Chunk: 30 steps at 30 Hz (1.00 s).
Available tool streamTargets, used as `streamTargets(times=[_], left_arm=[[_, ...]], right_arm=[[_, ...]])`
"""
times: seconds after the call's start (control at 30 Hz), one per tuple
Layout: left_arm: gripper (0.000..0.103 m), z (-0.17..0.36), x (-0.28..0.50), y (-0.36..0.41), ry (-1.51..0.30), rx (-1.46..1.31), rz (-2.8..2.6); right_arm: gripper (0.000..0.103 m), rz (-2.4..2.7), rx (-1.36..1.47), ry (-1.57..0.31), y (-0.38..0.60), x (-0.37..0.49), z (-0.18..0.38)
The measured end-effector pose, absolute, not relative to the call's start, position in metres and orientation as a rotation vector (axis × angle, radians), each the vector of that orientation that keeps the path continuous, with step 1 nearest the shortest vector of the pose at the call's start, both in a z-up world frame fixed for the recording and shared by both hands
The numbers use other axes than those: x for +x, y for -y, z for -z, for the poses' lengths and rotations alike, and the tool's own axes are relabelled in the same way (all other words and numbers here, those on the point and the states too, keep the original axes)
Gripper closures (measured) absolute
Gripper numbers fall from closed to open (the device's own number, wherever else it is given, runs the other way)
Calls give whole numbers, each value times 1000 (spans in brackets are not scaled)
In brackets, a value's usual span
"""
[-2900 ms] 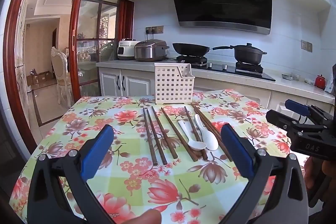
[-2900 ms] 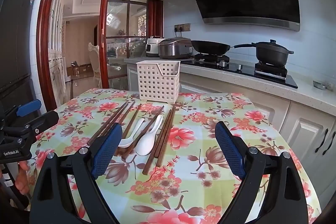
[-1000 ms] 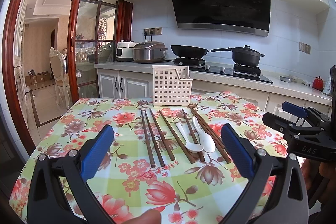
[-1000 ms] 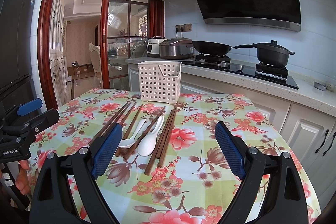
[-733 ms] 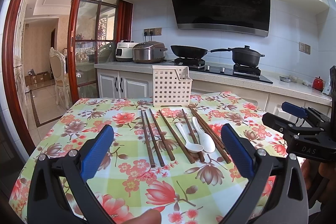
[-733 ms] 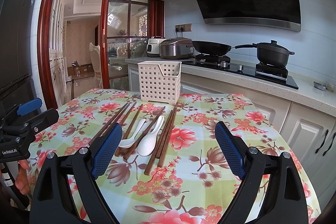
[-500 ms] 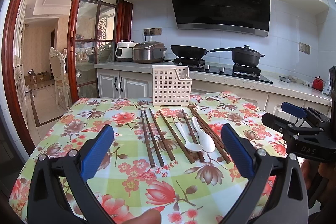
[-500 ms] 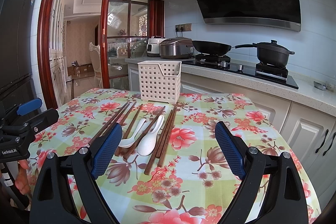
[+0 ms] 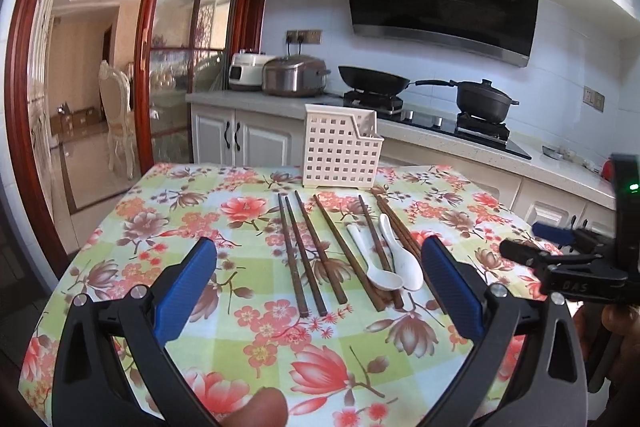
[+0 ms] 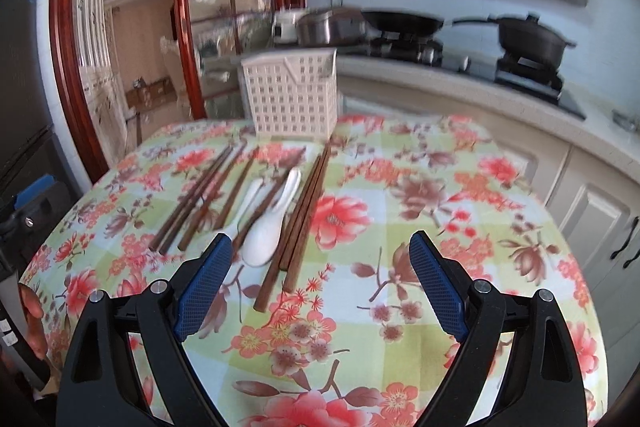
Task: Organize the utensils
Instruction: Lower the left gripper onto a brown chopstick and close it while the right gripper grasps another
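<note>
The counter (image 10: 460, 187), covered in a floral cloth, is being faced by both grippers, and nothing is yet being carried by either one. At its far end, straight ahead of the right gripper (image 10: 320, 279), the white perforated utensil holder (image 10: 291, 95) is standing upright and, as far as can be seen, without utensils in it. Between that holder and the right gripper, the dark wooden chopsticks (image 10: 298, 215) are lying loose in a rough fan, with the two white spoons (image 10: 266, 231) resting among them, one spoon seemingly lying across a stick. The right gripper is being held with its jaws wide apart, just short of the near ends of the rightmost chopstick pair; the left gripper (image 9: 320, 283) is likewise being held fully open, farther back from the pile, with the same chopsticks (image 9: 308, 255) ahead between its fingers. The step in hand is judged to be a first pick. It is being suggested that the outer pair be taken first, since it is lying free of the spoons; the jaws should be lowered astride both sticks near their ends, closed squarely so neither stick is rolling out, and lifted without the neighbouring spoon being dragged.
</note>
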<state>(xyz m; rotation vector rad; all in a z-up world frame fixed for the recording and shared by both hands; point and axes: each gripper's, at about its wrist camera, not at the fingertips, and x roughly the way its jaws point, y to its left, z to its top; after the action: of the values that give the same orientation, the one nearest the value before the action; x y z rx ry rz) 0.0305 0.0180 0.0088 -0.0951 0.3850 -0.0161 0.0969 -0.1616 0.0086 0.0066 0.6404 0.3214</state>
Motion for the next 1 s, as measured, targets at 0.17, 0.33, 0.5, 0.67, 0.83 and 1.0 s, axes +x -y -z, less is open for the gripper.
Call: streamTargets(times=[0.17, 0.33, 0.5, 0.67, 0.83, 1.0], left_arm=[[4, -11, 66, -32, -491, -82, -9], [5, -4, 110, -45, -579, -90, -17], [22, 10, 152, -57, -667, -117, -3], [41, 26, 187, -64, -740, -116, -4], [48, 37, 205, -64, -773, -113, 4], [48, 44, 215, -61, -796, -103, 14]], right_arm=[[19, -355, 33, -762, 158, 144, 4], [22, -328, 37, -833, 154, 196, 12], [29, -285, 37, -906, 145, 243, 25], [29, -276, 8, -946, 133, 266, 37], [29, -263, 3, -977, 128, 283, 49], [30, -260, -25, -990, 125, 291, 55]])
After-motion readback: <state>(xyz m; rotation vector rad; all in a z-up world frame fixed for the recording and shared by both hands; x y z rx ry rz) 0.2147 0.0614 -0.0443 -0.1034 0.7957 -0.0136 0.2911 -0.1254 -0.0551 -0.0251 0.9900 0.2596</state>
